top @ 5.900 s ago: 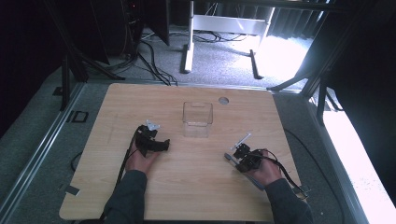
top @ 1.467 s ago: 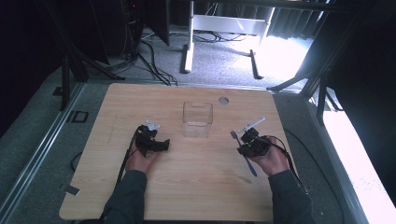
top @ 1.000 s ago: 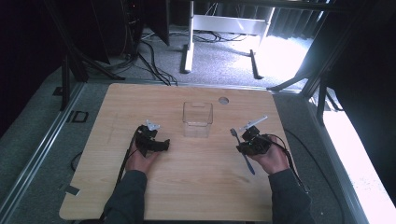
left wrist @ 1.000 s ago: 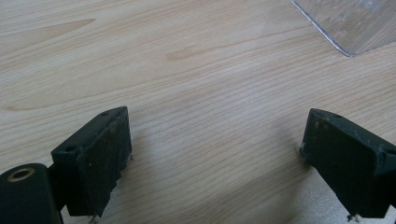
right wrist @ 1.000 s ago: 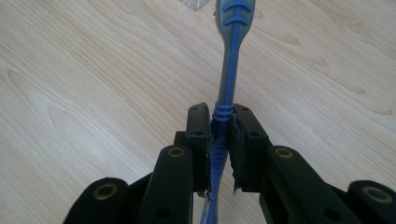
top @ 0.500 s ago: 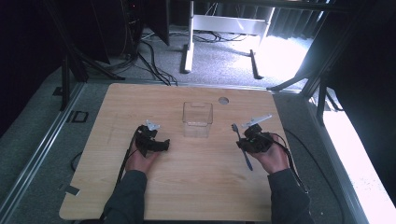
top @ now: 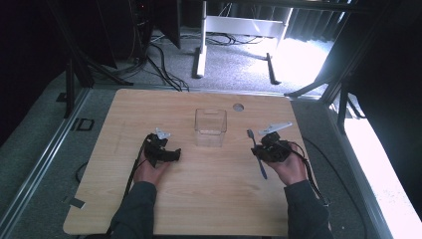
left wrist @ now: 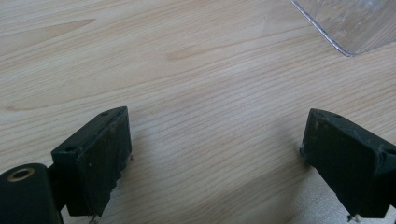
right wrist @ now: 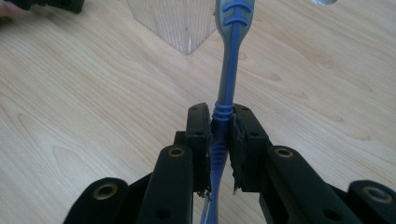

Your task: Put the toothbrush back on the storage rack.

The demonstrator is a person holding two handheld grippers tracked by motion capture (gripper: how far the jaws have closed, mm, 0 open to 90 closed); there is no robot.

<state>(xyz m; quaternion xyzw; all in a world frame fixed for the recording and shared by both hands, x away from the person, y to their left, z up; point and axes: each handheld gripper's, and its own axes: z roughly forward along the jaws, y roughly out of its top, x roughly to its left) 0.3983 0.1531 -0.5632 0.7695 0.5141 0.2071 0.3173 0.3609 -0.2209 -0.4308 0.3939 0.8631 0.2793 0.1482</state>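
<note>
A blue and grey toothbrush [right wrist: 229, 60] is clamped between the pads of my right gripper [right wrist: 220, 126], which is shut on its handle. In the high view that toothbrush [top: 258, 154] sticks out both sides of the right gripper [top: 266, 148], right of the clear plastic cup [top: 210, 127]. A corner of the cup [right wrist: 173, 23] stands ahead of the brush in the right gripper view. My left gripper [top: 171, 155] rests on the wooden table [top: 199, 209] left of the cup, jaws wide apart with bare wood between its fingertips [left wrist: 100, 158]. The cup's edge [left wrist: 355, 23] shows at the upper right of the left gripper view.
A round hole [top: 238, 106] sits in the tabletop behind the cup. Cables trail from both grippers toward the person's forearms. Beyond the far edge are a white stand [top: 239, 30] and floor cables. The other hand's gripper [right wrist: 51, 4] peeks in at the right gripper view's top left.
The right gripper with the toothbrush has shifted slightly left toward the cup and the brush has swung more upright in the picture. The left hand has stayed put.
</note>
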